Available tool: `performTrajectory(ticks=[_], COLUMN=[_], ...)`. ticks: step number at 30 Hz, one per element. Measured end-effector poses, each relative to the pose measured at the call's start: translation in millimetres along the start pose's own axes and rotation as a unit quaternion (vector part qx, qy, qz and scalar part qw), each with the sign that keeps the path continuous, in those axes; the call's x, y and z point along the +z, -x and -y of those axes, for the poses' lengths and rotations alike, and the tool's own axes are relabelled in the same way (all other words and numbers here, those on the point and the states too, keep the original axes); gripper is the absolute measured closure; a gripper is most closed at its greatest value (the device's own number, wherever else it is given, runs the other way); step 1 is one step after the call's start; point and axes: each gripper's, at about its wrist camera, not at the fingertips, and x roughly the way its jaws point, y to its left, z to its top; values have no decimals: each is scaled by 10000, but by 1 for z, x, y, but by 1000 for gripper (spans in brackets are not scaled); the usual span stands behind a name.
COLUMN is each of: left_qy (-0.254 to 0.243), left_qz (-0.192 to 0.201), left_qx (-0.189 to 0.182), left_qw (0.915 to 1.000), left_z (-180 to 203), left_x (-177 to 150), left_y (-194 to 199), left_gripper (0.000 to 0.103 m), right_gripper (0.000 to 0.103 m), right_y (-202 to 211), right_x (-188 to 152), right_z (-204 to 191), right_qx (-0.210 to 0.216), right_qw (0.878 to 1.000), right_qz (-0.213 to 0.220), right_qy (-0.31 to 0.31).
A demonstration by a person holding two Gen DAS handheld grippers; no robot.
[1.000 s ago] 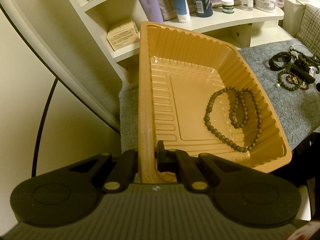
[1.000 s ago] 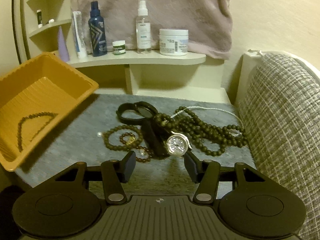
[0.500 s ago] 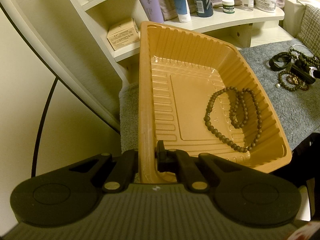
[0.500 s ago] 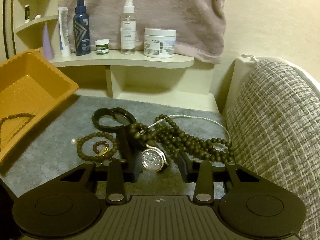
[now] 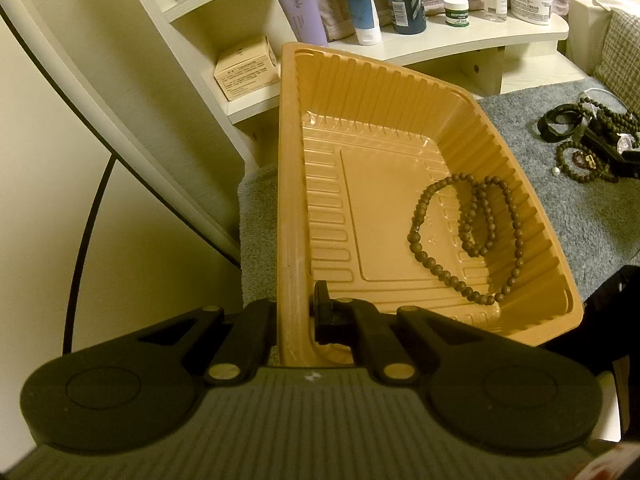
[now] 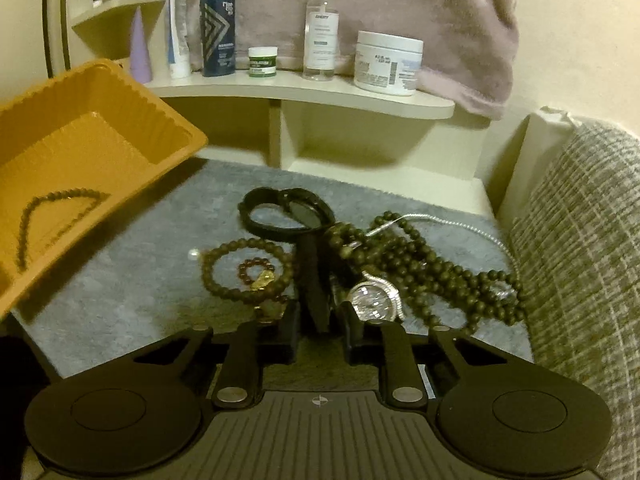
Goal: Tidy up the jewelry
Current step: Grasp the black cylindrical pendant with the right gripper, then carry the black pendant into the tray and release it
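My left gripper clamps the orange tray by its rim. My right gripper pinches the black watch strap.

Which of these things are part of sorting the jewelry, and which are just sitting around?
For the job: tray, held by left claw; bead necklace inside it; watch, black strap between the right claw tips, bracelets, long beads.

Just lying about: bottles, jars, towel, box.

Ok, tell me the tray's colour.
The tray is orange, clearest in the left wrist view.
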Motion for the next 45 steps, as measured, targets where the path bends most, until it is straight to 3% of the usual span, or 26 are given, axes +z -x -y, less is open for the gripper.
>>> performTrajectory(ticks=[12,28,36,40,45], left_qy=[26,14,23,11,9], left_qz=[-8,4,14,11,16], left_qx=[-3,-9,-15,-14,-29], left_qw=[10000,10000,10000,10000,10000], left_z=[-2,-1,0,1,1], left_x=[-1,-1,0,0,2], left_y=[0,1,2,2,3], left_gripper=[100,101,101,101,101], right_gripper=[83,83,83,83,83], right_y=[-14,32,41,35,22], right_x=[5,6,35,43,42], right_z=[-1,1,-45,-84,-122], right_qx=[64,157,1077,1707,2049], right_qw=[9999,9961,9904,9826,9774], right_qz=[-79,431,687,634,508], right_qy=[-129,-756,-535,-359,-69])
